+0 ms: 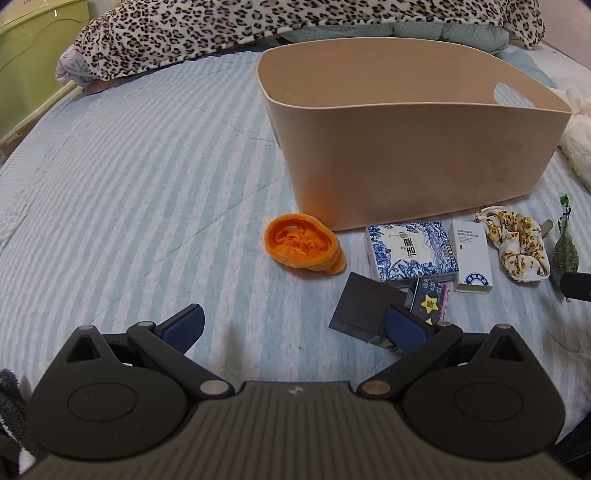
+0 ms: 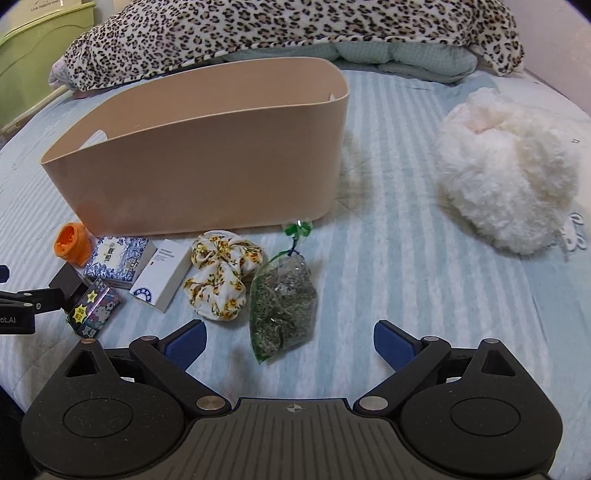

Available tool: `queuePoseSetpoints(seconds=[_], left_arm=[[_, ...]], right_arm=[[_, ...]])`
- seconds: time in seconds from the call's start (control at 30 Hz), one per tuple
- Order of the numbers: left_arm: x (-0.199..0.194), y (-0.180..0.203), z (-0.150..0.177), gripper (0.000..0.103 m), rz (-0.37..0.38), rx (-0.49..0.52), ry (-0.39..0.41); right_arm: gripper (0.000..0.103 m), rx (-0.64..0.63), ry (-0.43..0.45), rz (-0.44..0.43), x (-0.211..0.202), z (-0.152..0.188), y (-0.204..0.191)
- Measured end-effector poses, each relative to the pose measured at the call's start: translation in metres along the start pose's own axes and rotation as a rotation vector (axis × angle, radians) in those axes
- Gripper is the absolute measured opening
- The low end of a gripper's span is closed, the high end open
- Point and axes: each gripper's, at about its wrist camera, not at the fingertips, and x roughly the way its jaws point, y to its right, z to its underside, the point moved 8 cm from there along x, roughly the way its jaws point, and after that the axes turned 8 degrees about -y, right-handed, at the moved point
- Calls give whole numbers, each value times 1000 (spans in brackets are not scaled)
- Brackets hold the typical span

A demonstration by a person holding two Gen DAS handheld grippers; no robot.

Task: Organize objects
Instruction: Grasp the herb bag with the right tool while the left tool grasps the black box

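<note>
A tan storage bin [image 1: 417, 155] [image 2: 207, 170] stands on the striped bed. In front of it lie an orange plush piece [image 1: 301, 245] [image 2: 72, 243], a blue-and-white tissue pack [image 1: 410, 251] [image 2: 118, 260], a white box [image 1: 471, 254] [image 2: 162, 277], a floral scrunchie [image 1: 517, 243] [image 2: 221, 280], a bag of dried herbs [image 1: 563, 247] [image 2: 282, 306], a dark flat card [image 1: 360, 302] [image 2: 68, 282] and a small star-print box [image 1: 428, 299] [image 2: 92, 308]. My left gripper [image 1: 295, 325] is open, its right finger over the dark card. My right gripper [image 2: 290, 341] is open, just short of the herb bag.
A leopard-print blanket [image 1: 258, 29] [image 2: 288, 29] is piled behind the bin. A fluffy white plush [image 2: 509, 177] lies to the right. Green furniture [image 1: 33, 55] stands past the bed's left edge. Bare striped bedding [image 1: 147, 184] spreads to the left.
</note>
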Motion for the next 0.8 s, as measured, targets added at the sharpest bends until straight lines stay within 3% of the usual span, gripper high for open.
queuePoseSetpoints(seconds=[0.27, 0.47, 0.5, 0.6, 0.8], left_arm=[[11, 13, -3, 103, 50, 23, -11], [22, 7, -11, 103, 114, -40, -20], [23, 7, -13, 102, 127, -49, -19], [29, 9, -9, 76, 161, -27, -65], [30, 10, -1, 76, 146, 23, -39]], right_arm=[[90, -17, -16, -12, 16, -7, -8], [71, -27, -42, -19, 25, -7, -13], [66, -25, -45, -22, 26, -7, -13], [51, -20, -45, -25, 27, -7, -14], [37, -20, -48, -26, 28, -6, -14]])
